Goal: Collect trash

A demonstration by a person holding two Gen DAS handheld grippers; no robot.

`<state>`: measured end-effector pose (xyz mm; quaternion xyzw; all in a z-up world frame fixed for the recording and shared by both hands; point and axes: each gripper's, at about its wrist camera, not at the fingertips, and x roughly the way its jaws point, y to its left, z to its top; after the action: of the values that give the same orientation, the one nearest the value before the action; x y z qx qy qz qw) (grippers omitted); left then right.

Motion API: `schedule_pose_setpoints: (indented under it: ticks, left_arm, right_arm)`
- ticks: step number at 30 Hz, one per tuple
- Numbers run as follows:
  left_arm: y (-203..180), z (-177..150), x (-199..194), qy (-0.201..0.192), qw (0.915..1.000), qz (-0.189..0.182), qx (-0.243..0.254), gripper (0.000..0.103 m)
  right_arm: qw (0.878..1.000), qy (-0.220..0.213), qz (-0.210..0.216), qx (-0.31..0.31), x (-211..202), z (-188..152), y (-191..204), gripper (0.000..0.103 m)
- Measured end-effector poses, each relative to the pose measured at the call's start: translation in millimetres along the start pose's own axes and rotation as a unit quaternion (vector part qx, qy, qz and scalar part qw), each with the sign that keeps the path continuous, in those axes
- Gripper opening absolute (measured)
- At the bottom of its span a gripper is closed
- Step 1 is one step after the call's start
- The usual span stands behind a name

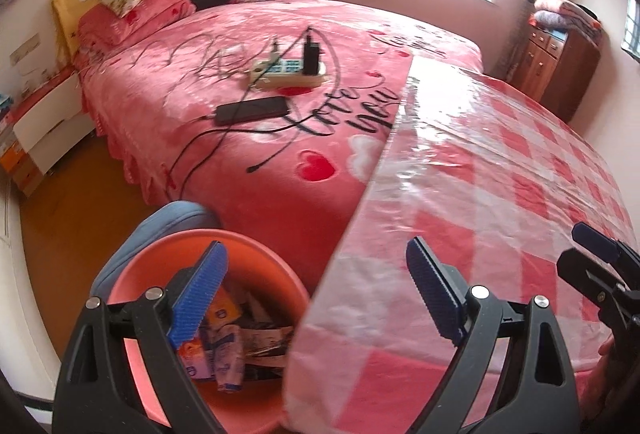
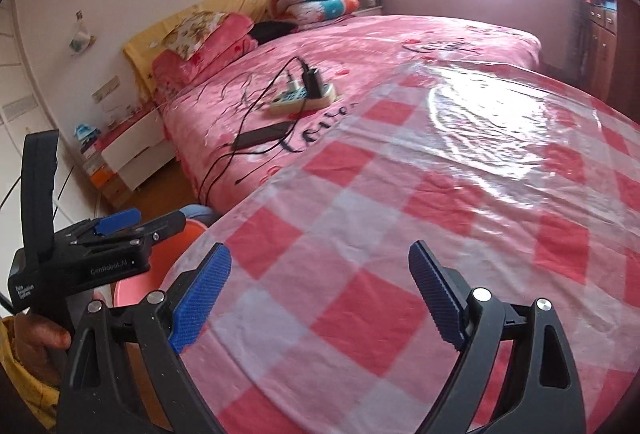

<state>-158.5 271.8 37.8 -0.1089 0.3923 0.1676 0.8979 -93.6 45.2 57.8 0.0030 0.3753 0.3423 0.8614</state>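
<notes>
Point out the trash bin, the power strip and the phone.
trash bin (image 1: 132,266), left wrist view, on its orange rim.
power strip (image 1: 288,72), left wrist view, on its socket face.
phone (image 1: 252,110), left wrist view, on its dark screen.

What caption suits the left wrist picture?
Open left gripper hovers over a pink bin of wrappers beside the checked table.

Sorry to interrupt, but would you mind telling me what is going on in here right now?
A person is collecting trash with a handheld two-finger gripper in each hand. The left gripper hangs open and empty over the round orange-pink plastic bin, which already holds crumpled wrappers and packets. The right gripper is open and empty above the table's red-and-white checked cloth under clear plastic. No trash shows on the visible tabletop. A black phone and power strip lie on the pink bed.
</notes>
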Motion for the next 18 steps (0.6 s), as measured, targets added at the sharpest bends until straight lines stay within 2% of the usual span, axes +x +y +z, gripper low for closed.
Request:
schedule_pose_setpoints:
  ticks: [18]
  left_arm:
    - [-101.4,11.2,4.5,-0.006,0.9969,-0.046,0.064,0.095]
  right_arm:
    - [0.994,-0.050,-0.078,0.063,-46.3,-3.9,-93.8,0.089]
